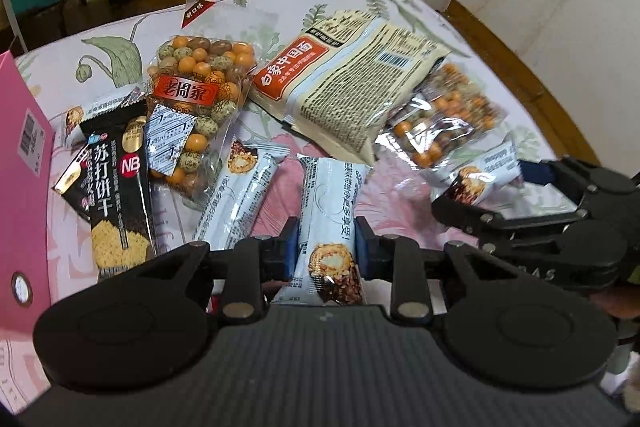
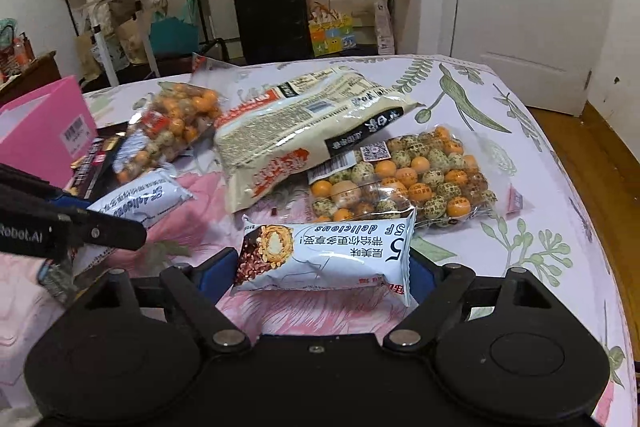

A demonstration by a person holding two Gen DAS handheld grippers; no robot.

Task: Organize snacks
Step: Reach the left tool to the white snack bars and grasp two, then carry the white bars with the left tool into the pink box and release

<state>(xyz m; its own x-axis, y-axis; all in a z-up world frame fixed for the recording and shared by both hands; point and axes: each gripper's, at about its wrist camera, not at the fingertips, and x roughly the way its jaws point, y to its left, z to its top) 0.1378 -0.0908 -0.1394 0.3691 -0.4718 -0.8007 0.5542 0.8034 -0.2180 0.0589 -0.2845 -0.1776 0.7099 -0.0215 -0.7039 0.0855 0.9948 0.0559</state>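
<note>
Between the blue pads of the left gripper (image 1: 326,251) a white snack bar (image 1: 326,223) is clamped lengthwise, the jaws drawn tight against its wrapper. Ahead of that claw and to its left, a second white bar (image 1: 240,187), a black cracker pack (image 1: 112,195) and a bag of coated nuts (image 1: 200,99) are spread on the floral cloth (image 1: 120,39), with a pink box (image 1: 24,155) at the far left. Straight ahead a large noodle packet (image 1: 352,83) is seen.

Within the right gripper (image 2: 320,267) another white bar (image 2: 328,255) lies crosswise; the jaws stand wide around it, and whether the pads press on it cannot be told. Beyond that claw a further nut bag (image 2: 404,179) rests on the cloth.

Little appears sorted: nearly every packet is still scattered, so most of the task is judged to remain.
</note>
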